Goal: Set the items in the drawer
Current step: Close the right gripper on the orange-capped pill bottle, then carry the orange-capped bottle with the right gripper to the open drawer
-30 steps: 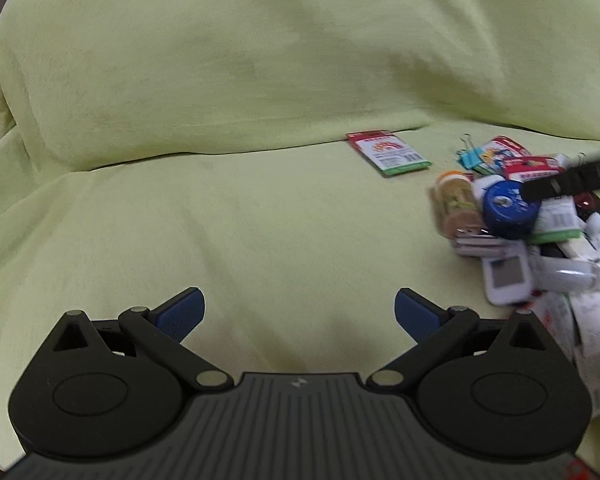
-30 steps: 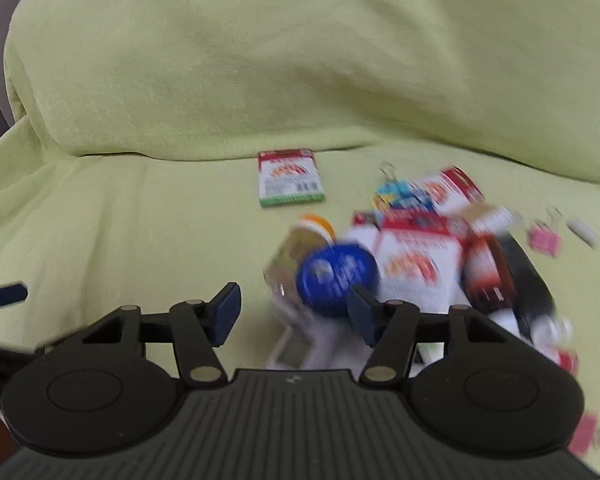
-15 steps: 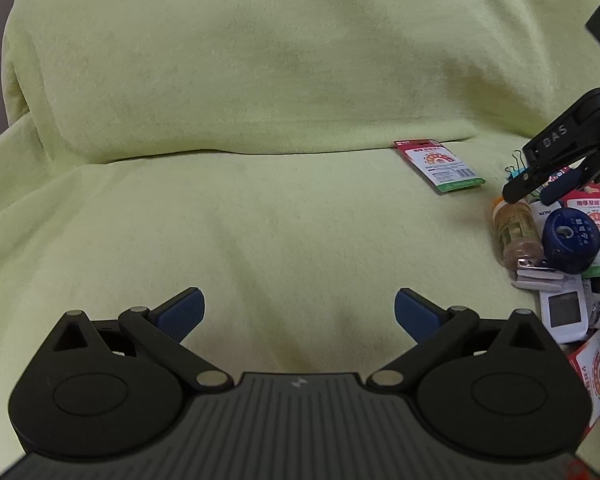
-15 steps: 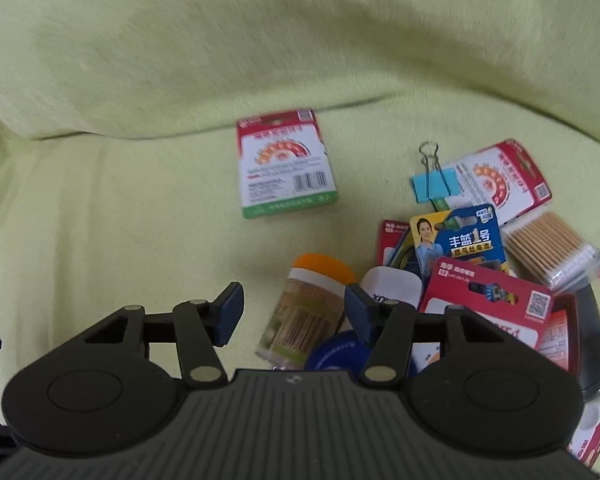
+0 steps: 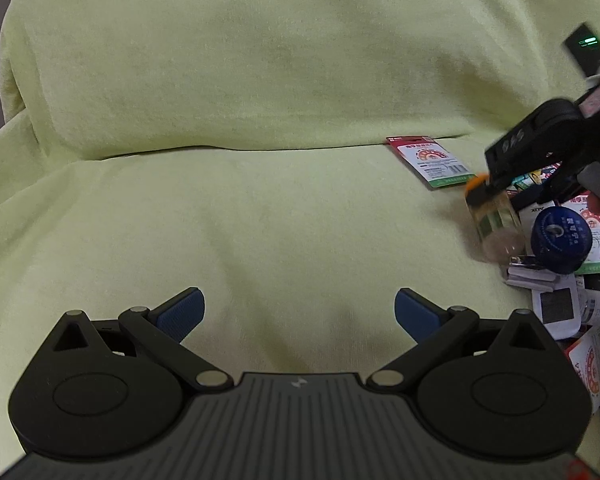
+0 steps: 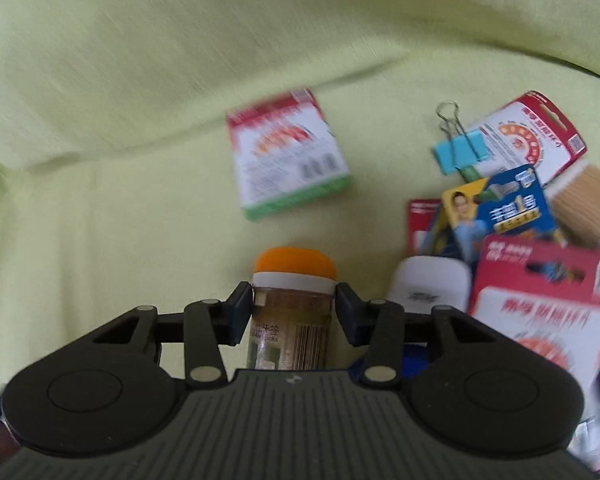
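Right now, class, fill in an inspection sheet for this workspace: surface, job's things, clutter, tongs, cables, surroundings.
Surface: green cloth, creased, draped over seat and back.
Job's things: orange-capped jar between the right tongs' pads; no drawer in view.
Clutter: lone red card pack apart from the heap; blue clip, battery card, cotton swabs, blue tape roll, white device piled at the right.
Tongs: left tongs wide open over bare cloth; right tongs closing on the jar just below its cap, contact blurred.
Cables: nothing seen.
Surroundings: dark strip at the far left edge; otherwise nothing seen.
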`<state>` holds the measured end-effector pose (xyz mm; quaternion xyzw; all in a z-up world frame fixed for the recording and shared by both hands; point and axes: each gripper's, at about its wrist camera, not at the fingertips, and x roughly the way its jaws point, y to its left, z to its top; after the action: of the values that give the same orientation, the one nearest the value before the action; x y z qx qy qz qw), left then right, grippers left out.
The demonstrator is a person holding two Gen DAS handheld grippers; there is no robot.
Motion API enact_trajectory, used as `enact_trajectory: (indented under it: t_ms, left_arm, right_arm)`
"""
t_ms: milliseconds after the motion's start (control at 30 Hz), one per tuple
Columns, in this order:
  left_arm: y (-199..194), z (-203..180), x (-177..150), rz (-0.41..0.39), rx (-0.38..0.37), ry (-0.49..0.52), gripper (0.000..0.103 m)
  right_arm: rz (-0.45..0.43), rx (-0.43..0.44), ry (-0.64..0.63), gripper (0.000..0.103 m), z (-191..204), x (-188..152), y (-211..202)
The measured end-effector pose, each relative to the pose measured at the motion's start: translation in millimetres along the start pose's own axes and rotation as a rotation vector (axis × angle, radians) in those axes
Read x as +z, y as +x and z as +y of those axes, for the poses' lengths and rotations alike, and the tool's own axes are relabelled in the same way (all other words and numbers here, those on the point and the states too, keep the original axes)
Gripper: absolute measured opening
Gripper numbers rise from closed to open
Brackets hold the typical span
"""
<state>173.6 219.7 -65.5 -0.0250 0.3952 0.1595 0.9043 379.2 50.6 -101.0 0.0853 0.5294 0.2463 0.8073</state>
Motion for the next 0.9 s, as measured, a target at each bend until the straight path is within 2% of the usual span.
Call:
enact_trajectory:
  t_ms: [167,267,767,800,900]
  left_arm:
    - [-5.3,7.7,-5.5,0.019,0.018,-0.025,0.102]
    - [-9.2,13.7,-9.4,0.031,0.025,-0.036,0.102]
    - [-26.7,11.0,-16.9,0.034,0.003,-0.034,0.102]
    - [-27.3,9.9,-17.5,0.035,0.002,-0.032,0.102]
    - [-29.6,7.7,-19.6,0.040,-0.006,-0.030,0.102]
  right_arm:
    - [-0.224,0.084,-0.078,0.041,21.7,-49.5,-38.0]
    - [-0.317,0.093,-0.159,0.042,30.0,-75.5,-45.6]
    - [-0.369,0.017,-0.367,0.043,26.9,-158.3,-62.3]
    - [-0.367,0.009,-0.379,0.044,28.3,-160.2,-63.8]
    - [-0.362,-0.018,-0.407,0.064,35.7,-160.9,-69.9]
